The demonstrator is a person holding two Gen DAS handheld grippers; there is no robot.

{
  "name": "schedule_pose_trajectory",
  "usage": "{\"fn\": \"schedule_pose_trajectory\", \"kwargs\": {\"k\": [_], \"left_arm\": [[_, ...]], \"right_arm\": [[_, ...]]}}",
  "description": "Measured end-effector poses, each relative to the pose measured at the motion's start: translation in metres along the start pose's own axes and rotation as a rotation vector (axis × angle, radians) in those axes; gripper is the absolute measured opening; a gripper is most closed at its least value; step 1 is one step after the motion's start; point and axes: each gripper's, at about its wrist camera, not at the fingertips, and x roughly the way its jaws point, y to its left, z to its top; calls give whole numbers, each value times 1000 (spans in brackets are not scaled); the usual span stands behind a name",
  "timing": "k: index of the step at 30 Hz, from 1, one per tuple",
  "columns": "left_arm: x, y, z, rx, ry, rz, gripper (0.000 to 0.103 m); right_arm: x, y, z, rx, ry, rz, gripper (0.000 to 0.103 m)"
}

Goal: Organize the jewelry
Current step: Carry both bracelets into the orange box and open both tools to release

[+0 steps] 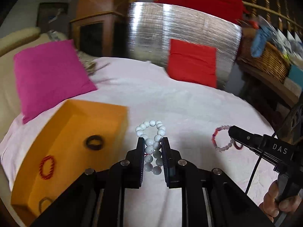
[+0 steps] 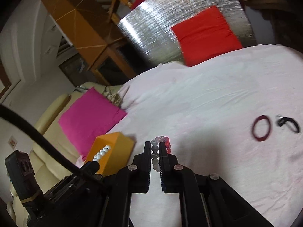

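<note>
**Colours on the bed**

I see a pale pink sheet (image 1: 170,98) with a magenta cushion (image 1: 49,75) and a red cushion (image 1: 193,62) on it. Behind the red one stands a silver panel (image 1: 151,30) with a brushed, streaky sheen. The orange tray (image 1: 106,113) carries a red beaded bracelet (image 1: 47,167) and a dark brown ring-shaped band (image 1: 94,142). My black left gripper (image 1: 152,141) shows a white bead bracelet (image 1: 151,141); my black right gripper (image 2: 155,145) shows a bracelet of pink, red and clear grey beads (image 2: 161,145). On the sheet lie a maroon band (image 2: 262,128) and a black band (image 2: 289,124). The wicker basket (image 1: 269,60) is tan.
</note>
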Motion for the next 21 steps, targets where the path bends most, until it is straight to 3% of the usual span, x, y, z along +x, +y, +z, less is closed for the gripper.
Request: {"fn": "schedule_pose_trajectory", "kwargs": {"k": [5, 11, 13, 21], "left_arm": [[-15, 62, -4, -92, -11, 97, 18], [-8, 120, -16, -173, 37, 162, 18], [1, 130, -20, -169, 69, 181, 18], [31, 142, -26, -202, 171, 200, 18]], "right_arm": [[19, 44, -8, -33, 24, 74, 9], [38, 105, -26, -111, 34, 207, 9], [50, 114, -38, -109, 48, 246, 9], [100, 129, -59, -142, 156, 271, 9]]}}
